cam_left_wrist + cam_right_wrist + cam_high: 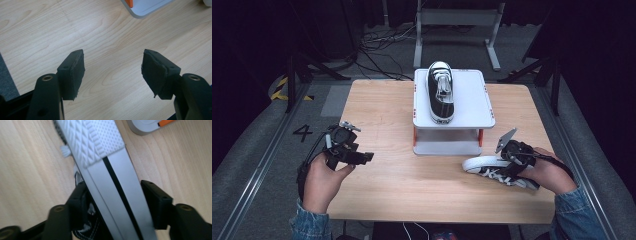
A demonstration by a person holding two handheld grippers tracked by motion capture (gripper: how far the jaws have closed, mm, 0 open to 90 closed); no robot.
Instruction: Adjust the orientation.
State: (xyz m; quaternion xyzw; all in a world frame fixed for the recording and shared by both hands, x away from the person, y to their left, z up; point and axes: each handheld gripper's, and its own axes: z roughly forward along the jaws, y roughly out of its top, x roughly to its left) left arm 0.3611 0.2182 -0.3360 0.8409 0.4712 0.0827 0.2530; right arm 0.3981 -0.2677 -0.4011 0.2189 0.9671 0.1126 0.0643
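The right gripper (113,202) has its black jaws closed around a black-and-white canvas sneaker (110,170) lying on its side on the light wooden table (382,115). The left gripper (112,72) hovers with jaws apart, empty. A second matching sneaker (440,90) sits atop a white raised platform (472,95).

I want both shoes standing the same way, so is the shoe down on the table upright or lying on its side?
On its side. The shoe on the table shows laces facing the person, and the right gripper straddles its white sole edge.
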